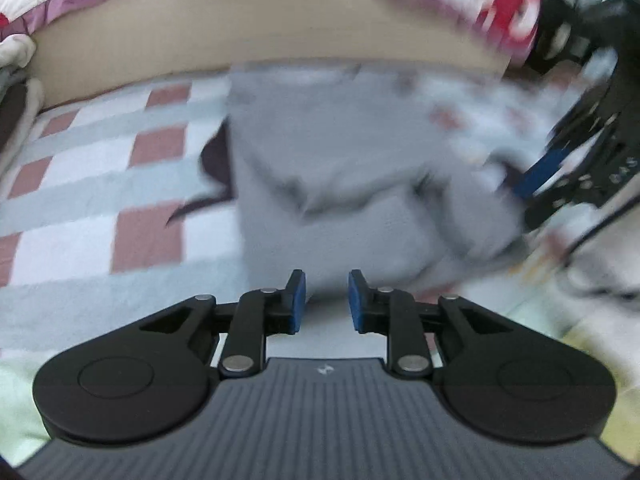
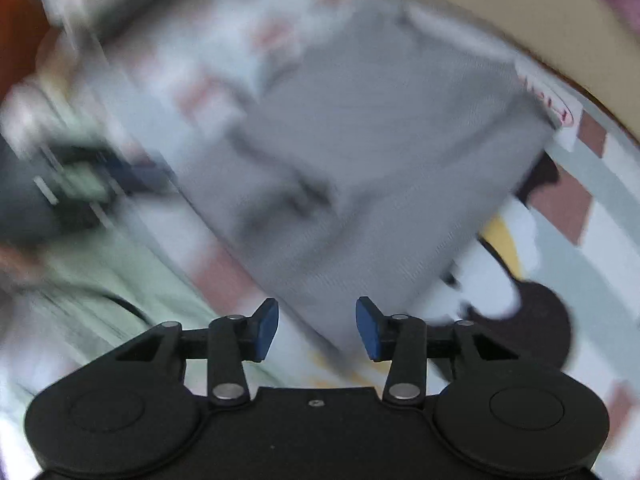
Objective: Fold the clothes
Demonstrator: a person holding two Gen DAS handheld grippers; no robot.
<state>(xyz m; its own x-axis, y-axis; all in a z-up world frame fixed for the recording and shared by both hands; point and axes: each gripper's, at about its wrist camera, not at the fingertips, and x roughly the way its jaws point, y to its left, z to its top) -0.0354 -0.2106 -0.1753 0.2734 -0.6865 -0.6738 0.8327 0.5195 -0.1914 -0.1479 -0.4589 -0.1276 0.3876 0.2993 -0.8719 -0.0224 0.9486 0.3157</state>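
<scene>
- My left fingers [image 1: 327,300] are open w/ nothing between them.
- My right fingers [image 2: 317,328] are open wider, also empty.
- The grey cloth [image 1: 340,168] lies folded on the checked blanket [image 1: 100,184] of the bed, just past both my fingers.
- In the left view my right gripper is at the cloth's right edge (very blurry).
- A tan board [image 1: 240,52] runs behind the cloth.
</scene>
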